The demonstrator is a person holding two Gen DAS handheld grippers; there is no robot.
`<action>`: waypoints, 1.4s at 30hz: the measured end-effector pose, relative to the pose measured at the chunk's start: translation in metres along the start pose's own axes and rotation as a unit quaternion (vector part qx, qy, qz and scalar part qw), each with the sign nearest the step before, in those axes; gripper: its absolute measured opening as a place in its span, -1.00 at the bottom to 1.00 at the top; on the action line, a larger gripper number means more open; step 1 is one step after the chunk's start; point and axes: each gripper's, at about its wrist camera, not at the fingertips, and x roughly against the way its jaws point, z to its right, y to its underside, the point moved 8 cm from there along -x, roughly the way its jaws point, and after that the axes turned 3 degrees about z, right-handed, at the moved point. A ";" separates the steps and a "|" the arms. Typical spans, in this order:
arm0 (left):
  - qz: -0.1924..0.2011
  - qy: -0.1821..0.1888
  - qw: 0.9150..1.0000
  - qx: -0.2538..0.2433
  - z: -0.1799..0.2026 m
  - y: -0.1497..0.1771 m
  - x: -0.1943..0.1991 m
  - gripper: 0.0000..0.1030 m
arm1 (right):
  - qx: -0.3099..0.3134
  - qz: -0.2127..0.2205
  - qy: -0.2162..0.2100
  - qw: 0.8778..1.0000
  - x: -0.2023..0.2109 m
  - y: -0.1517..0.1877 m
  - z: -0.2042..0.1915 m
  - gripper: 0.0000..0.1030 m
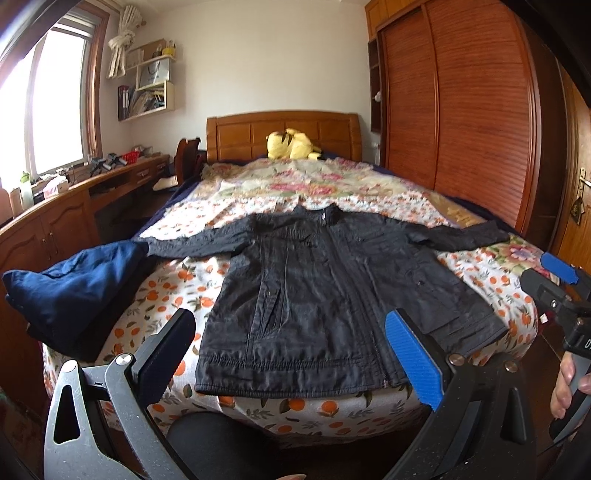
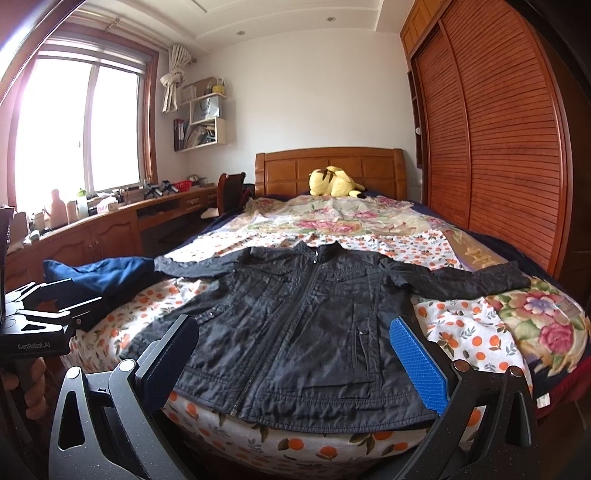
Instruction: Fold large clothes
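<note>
Blue garment (image 1: pixel 77 284) bunched just beside black jacket (image 1: pixel 325 295), perhaps touching sleeve

white walls | bright window (image 2: pixel 77 129) left | wooden wardrobe (image 2: pixel 487 129) right | wooden headboard (image 2: pixel 328 166)

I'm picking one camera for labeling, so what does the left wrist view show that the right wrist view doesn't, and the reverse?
Only the left wrist view shows the open right hand-held gripper at its right edge. Only the right wrist view shows the open left hand-held gripper at its left edge and the ceiling lights. Both show the black jacket spread flat on the bed, the blue garment and the yellow plush toy.
</note>
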 end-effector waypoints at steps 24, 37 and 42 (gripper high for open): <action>-0.092 -0.017 0.995 0.023 -0.063 0.052 -0.114 1.00 | 0.022 -0.087 -0.038 0.995 -0.157 0.023 -0.012 1.00; -0.126 -0.038 0.990 0.053 -0.131 0.057 -0.169 1.00 | 0.063 -0.085 -0.120 0.987 -0.269 -0.002 -0.061 1.00; -0.139 -0.051 0.987 0.065 -0.158 0.052 -0.193 0.99 | 0.071 -0.123 -0.150 0.978 -0.290 0.031 -0.066 1.00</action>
